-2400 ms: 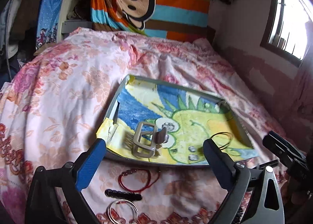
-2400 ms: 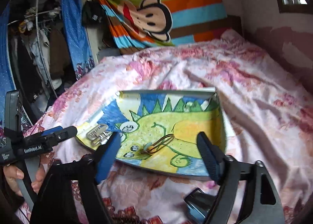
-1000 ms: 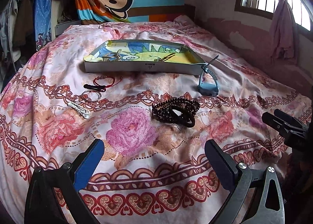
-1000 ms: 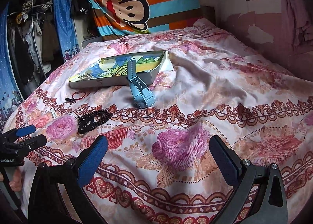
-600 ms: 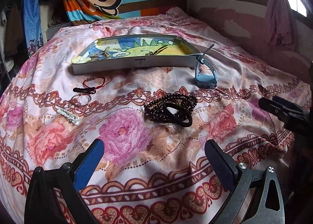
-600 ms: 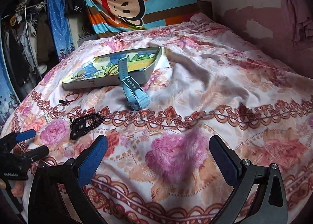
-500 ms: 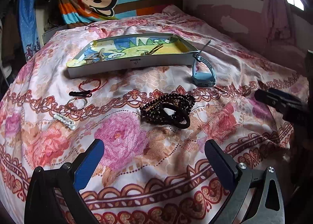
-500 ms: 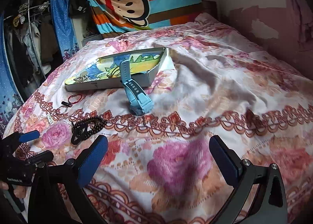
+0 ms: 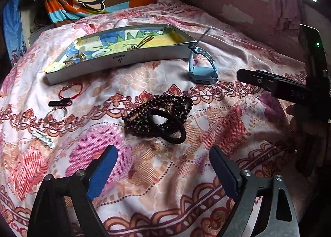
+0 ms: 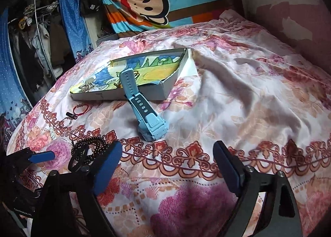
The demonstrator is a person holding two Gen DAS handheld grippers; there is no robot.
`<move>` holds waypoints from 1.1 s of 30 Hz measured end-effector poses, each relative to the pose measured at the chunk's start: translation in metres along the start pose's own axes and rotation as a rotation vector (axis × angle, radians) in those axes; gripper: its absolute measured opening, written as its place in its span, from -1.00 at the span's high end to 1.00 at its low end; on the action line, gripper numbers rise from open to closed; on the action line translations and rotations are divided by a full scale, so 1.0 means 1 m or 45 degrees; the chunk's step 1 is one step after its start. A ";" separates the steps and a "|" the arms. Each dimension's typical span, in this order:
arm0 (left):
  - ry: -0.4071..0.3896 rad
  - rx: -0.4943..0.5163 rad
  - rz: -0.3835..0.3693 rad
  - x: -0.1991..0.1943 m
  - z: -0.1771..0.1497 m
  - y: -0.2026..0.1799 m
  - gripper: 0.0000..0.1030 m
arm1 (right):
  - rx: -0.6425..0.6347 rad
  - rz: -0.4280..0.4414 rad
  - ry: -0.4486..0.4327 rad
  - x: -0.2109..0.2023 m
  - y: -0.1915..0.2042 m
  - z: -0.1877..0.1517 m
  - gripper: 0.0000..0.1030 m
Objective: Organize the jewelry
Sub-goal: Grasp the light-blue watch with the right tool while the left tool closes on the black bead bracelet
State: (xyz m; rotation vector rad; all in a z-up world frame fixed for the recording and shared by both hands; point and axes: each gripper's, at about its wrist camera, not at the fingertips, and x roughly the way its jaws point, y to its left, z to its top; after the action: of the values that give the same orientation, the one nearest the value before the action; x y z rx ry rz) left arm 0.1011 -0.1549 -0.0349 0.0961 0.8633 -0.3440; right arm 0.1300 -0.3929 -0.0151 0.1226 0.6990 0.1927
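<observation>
A shallow grey tray (image 9: 124, 59) with a cartoon lining lies on the flowered bedspread and holds a silver hair clip (image 9: 76, 57) and thin hoops (image 9: 142, 41). A black bead bracelet tangled with a black hair tie (image 9: 159, 117) lies just ahead of my left gripper (image 9: 163, 166). Its jaws are closing with nothing between them. A light blue watch (image 10: 144, 108) leans on the tray's wall (image 10: 115, 94), ahead of my right gripper (image 10: 167, 160). That gripper's jaws are closing too, on nothing. The beads (image 10: 89, 150) lie to its left.
Left of the beads lie a red cord bracelet (image 9: 70, 92), a black clip (image 9: 60, 103), a silver ring (image 9: 55, 113) and a white clip (image 9: 43, 135). The right gripper (image 9: 258, 80) shows at the right edge. Wall and window bound the bed on the right, hanging clothes on the left.
Both grippers have drawn nearer to the bedspread, the left toward the beads and the right toward the watch. Both pairs of jaws have narrowed a little. No item has moved.
</observation>
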 end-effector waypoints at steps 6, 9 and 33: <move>0.057 -0.037 -0.007 0.015 0.005 0.000 -0.44 | -0.048 0.036 0.053 0.022 0.008 0.005 -0.33; 0.097 -0.051 0.028 0.022 0.005 0.000 -0.37 | -0.070 0.049 0.078 0.032 0.011 0.007 -0.26; 0.112 -0.077 0.087 0.030 0.011 0.006 0.45 | -0.153 0.104 0.217 0.079 0.023 0.010 -0.19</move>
State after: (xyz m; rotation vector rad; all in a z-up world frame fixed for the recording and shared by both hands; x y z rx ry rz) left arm 0.1291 -0.1597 -0.0507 0.0846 0.9545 -0.2509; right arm 0.1927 -0.3535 -0.0532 0.0200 0.8507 0.3256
